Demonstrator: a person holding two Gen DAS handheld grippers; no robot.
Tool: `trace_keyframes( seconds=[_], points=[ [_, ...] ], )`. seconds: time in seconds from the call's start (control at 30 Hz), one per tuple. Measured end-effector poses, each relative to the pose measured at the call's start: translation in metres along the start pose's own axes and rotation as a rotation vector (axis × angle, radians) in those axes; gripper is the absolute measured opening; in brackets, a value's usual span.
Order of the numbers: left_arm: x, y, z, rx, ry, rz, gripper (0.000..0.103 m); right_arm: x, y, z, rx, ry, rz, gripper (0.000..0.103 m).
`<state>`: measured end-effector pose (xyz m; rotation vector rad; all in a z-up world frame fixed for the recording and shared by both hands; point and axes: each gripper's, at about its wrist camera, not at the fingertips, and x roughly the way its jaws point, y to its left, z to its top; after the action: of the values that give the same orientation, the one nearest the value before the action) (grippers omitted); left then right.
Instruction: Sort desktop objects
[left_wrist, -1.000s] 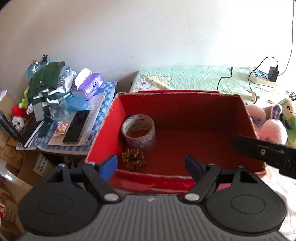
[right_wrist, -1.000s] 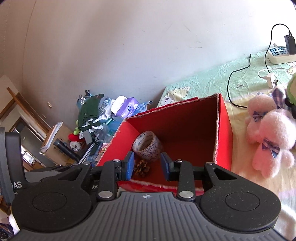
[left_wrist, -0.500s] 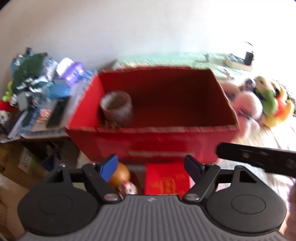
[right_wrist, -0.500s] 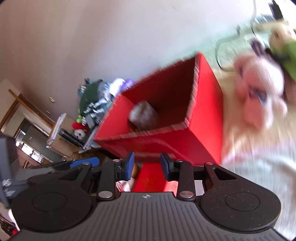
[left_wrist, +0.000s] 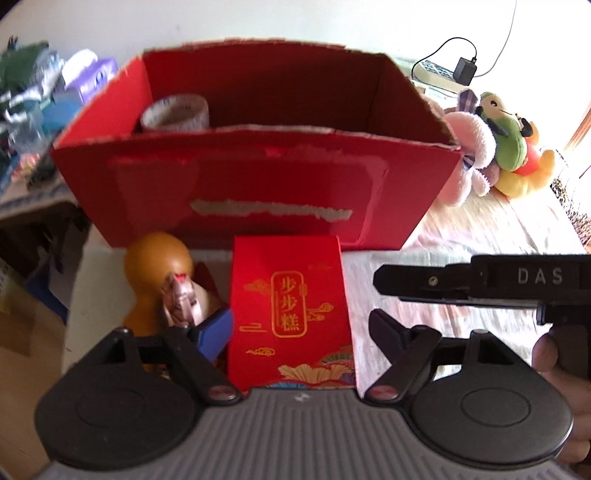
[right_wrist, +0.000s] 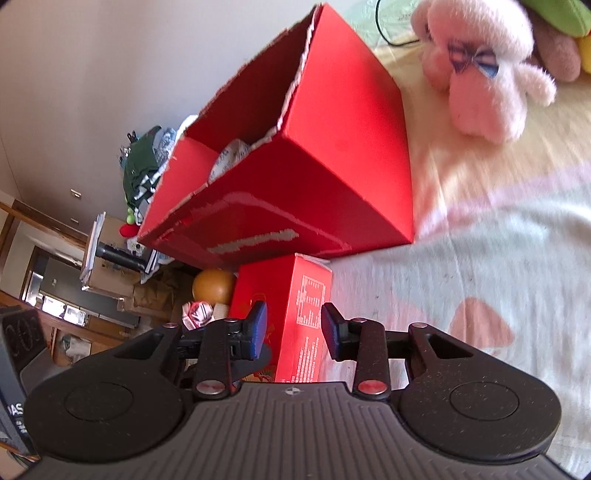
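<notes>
Small red carton (left_wrist: 290, 314) is seen upright on the bedspread, against the front wall of the open red cardboard box (left_wrist: 258, 192). Left gripper (left_wrist: 301, 332) is spread wide around it, untouching. Right gripper (right_wrist: 293, 330) is parted at its right edge. Gourd (left_wrist: 157, 266) is crowded left; bedspread (right_wrist: 480, 295) is left bare rightward.

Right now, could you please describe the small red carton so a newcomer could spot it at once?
Find the big open red box on the bed. The small red carton stands upright against its front wall, right of an orange gourd. Only it bears gold Chinese characters.
</notes>
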<state>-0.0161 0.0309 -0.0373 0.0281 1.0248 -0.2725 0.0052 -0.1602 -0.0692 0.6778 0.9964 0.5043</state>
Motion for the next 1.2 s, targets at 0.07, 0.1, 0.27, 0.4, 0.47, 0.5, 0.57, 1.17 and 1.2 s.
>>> trace_keyframes(
  seconds=[0.07, 0.1, 0.27, 0.4, 0.47, 0.5, 0.57, 1.17, 1.2],
  points=[
    [0.006, 0.002, 0.000, -0.008, 0.006, -0.002, 0.084, 0.004, -0.004, 0.001, 0.001, 0.014, -0.004, 0.038],
    [0.007, 0.002, -0.001, -0.005, -0.002, 0.006, 0.085, 0.007, -0.004, 0.002, 0.002, 0.021, -0.006, 0.038],
    [0.020, 0.006, 0.003, -0.009, 0.037, -0.014, 0.085, 0.016, -0.008, 0.003, 0.017, 0.053, -0.006, 0.043],
    [0.028, 0.005, 0.003, 0.010, 0.063, -0.015, 0.085, 0.023, -0.008, 0.003, 0.009, 0.076, -0.017, 0.043],
    [0.032, 0.004, 0.004, 0.009, 0.074, -0.019, 0.085, 0.026, -0.009, 0.003, 0.010, 0.090, -0.023, 0.043],
    [0.034, 0.001, 0.004, 0.017, 0.081, -0.021, 0.085, 0.028, -0.009, 0.003, 0.012, 0.095, -0.024, 0.044],
    [0.037, -0.006, 0.002, 0.047, 0.084, -0.003, 0.087, 0.026, -0.011, 0.003, 0.017, 0.097, -0.021, 0.045],
    [0.034, -0.100, 0.003, 0.287, 0.094, -0.171, 0.086, -0.067, -0.072, 0.001, 0.147, -0.021, -0.132, 0.046],
    [0.033, -0.107, 0.003, 0.306, 0.089, -0.182, 0.086, -0.076, -0.076, 0.000, 0.153, -0.038, -0.142, 0.046]
  ],
)
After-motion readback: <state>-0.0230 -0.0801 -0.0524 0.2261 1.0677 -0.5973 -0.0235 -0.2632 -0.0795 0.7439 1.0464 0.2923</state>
